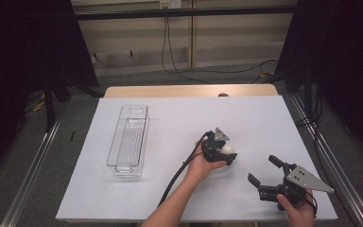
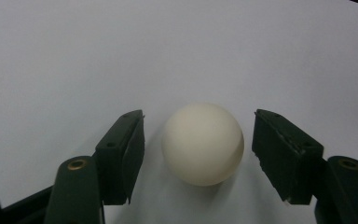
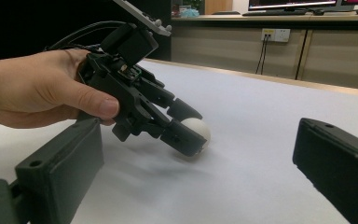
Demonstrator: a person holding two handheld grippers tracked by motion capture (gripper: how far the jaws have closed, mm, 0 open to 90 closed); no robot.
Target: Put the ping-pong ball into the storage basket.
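Left gripper [image 1: 225, 154] is down around the white ball [image 2: 203, 143], which sits on the table [image 1: 179, 123] right-of-centre. There's a small gap on both sides, so the jaws aren't pinching it, nothing grasped. Right gripper [image 1: 263, 170] hangs near the front right corner, jaws wide and empty. A clear bin [image 1: 128, 140] sits well off to the left.

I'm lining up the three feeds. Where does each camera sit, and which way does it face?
High view: above the person's side, facing forward and down on the table; both forearms, left tongs, right tongs.
Left gripper view: on the left tongs, looking along its jaws, which flank the ball with gaps.
Right gripper view: on the right tongs, facing the left hand.
All share the ball.
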